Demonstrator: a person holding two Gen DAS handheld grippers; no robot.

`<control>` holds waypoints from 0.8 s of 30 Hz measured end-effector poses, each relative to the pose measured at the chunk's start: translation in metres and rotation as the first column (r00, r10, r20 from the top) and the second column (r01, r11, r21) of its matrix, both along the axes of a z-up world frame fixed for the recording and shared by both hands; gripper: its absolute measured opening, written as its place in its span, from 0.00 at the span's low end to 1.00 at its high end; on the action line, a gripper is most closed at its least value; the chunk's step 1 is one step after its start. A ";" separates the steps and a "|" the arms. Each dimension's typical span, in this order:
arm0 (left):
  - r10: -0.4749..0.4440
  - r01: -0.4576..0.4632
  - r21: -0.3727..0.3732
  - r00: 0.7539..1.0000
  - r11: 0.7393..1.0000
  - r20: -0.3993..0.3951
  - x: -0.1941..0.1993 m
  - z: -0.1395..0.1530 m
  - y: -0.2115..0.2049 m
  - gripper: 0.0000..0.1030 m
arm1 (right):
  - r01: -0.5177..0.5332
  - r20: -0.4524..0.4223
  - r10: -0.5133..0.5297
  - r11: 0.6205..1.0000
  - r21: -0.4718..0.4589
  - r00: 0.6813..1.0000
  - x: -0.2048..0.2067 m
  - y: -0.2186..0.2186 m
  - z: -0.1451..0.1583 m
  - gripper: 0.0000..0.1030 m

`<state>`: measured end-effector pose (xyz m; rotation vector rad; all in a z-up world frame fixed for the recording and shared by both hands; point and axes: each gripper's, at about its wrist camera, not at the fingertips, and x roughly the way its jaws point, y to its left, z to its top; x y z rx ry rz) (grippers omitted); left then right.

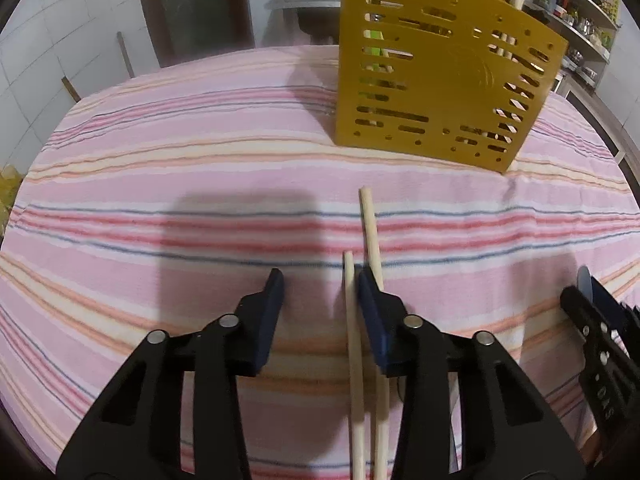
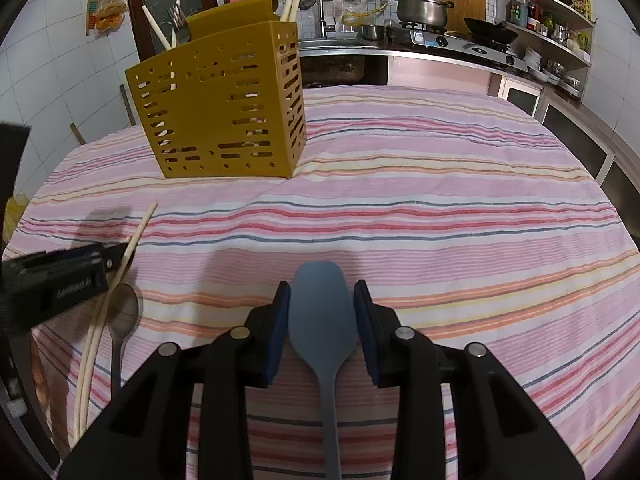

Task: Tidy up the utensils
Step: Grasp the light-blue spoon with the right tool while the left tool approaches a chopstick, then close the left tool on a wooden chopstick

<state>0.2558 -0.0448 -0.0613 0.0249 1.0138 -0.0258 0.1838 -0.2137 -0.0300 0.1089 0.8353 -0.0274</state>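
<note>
On the striped counter (image 2: 440,200), the yellow caddy (image 2: 224,112) is already holding several utensils. 2 chopsticks (image 1: 370,236) are lying by the left gripper (image 1: 320,280), apart and gripping nothing; the right gripper (image 2: 322,292) is clamping the blue spatula (image 2: 322,312); a dark spoon (image 2: 122,316) is waiting.

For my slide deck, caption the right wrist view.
Right gripper straddles a grey-blue spatula before the yellow utensil holder.

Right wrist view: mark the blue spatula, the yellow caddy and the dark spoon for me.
blue spatula (image 2: 322,312): right wrist view, middle of its blade.
yellow caddy (image 2: 216,120): right wrist view, its slotted front wall.
dark spoon (image 2: 122,310): right wrist view, its bowl.
</note>
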 end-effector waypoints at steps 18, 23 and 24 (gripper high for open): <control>-0.012 0.016 -0.052 0.998 0.998 0.069 -0.018 0.013 0.024 0.00 | -0.001 0.062 0.003 1.000 -0.030 0.998 -0.007 0.011 0.022 0.32; 0.001 0.009 -0.089 0.994 0.996 0.105 -0.019 0.025 0.040 0.00 | 0.007 0.072 -0.006 1.000 -0.015 0.997 -0.006 0.009 0.029 0.32; 0.004 0.008 -0.096 0.993 0.995 0.119 -0.021 0.029 0.043 0.00 | 0.006 0.073 -0.005 1.000 -0.008 0.997 -0.005 0.009 0.030 0.32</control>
